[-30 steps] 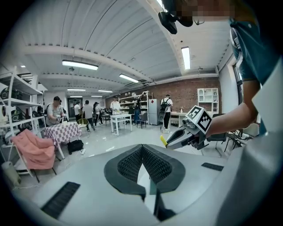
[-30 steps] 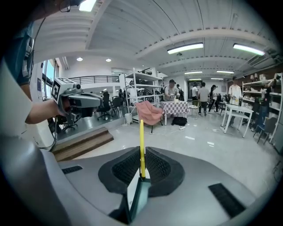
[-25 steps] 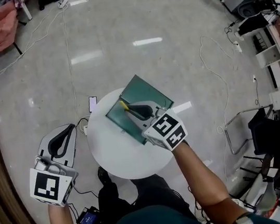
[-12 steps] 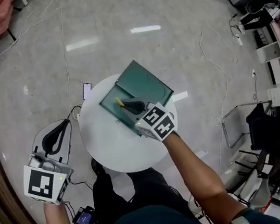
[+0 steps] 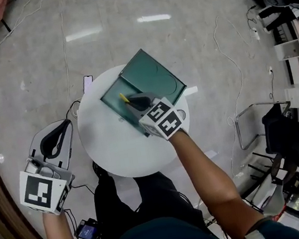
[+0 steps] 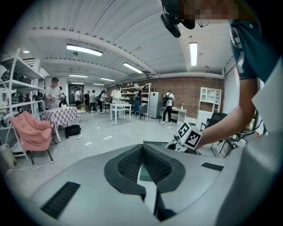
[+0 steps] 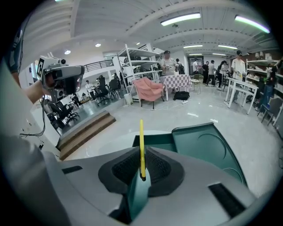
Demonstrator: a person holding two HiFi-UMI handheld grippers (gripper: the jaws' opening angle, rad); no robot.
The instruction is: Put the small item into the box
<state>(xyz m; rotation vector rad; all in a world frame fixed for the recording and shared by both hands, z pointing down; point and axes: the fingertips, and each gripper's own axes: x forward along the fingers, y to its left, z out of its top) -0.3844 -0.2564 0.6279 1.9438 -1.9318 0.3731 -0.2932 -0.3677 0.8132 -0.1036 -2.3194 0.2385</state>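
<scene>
Where the person's two forearms reach down into the head view, each ends in a gripper topped with a marker cube. The left gripper is held off the table's left edge, above the floor and well apart from the work area. Its jaws are closed with pad against pad, and nothing sits between them.

The right gripper is positioned over the round white table. Its jaws are closed on a thin yellow stick, the small item. The stick is clamped at its lower end and projects straight out past the jaw tips.

The dark green box lies open on the far part of the table, directly ahead of the right gripper. It consists of two joined halves:
- a deeper tray half nearer the gripper;
- a flat half beyond it, with round recesses moulded in.

In the head view the stick's free end lies over the tray half. Whether it touches the tray cannot be determined.

Beyond the table:
- a phone lies on the glossy floor, just beside the table's rim;
- loose cables run across the floor.

Farther off, the right gripper view shows a pink cloth draped over a chair, a table with a checked cover, and several people standing near shelving.
</scene>
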